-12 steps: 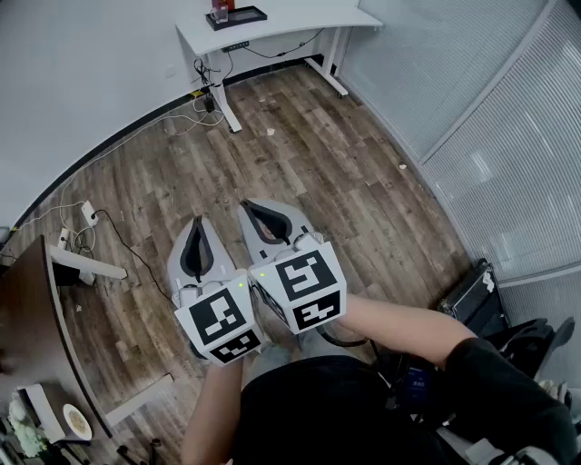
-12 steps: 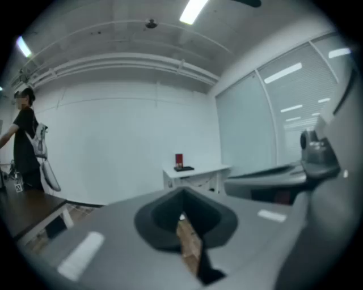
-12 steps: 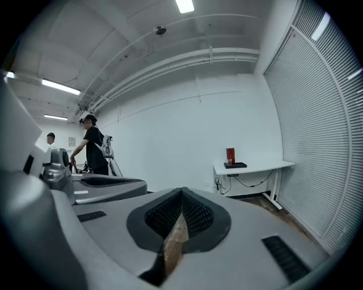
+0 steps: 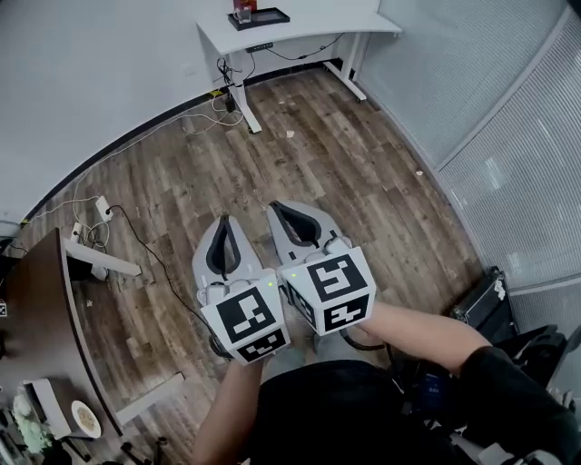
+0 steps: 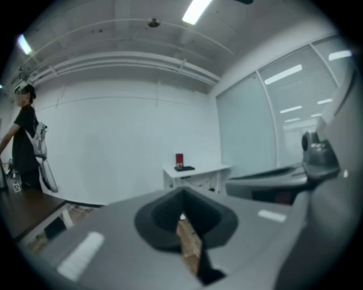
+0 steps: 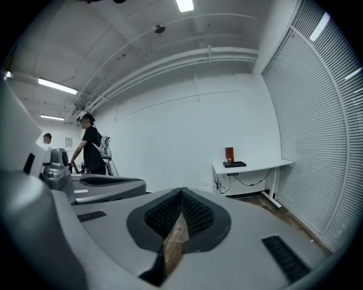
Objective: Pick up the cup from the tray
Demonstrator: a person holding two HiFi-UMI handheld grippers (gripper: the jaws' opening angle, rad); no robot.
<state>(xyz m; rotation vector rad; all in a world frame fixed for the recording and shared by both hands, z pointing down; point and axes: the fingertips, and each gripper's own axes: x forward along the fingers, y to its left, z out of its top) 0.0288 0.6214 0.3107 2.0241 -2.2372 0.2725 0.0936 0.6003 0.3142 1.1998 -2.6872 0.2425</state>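
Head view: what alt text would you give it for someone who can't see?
Seen from above, a person holds the left gripper and right gripper side by side, both shut and empty, over a wooden floor. They point toward a distant white desk, where a dark tray carries something red.

Bright, even light from ceiling strips (image 6: 184, 4), with curved fisheye edges and blurred foreground.

White desk (image 4: 313, 24) on wood floor (image 4: 345, 163) (blinds (image 4: 522, 136) at right).
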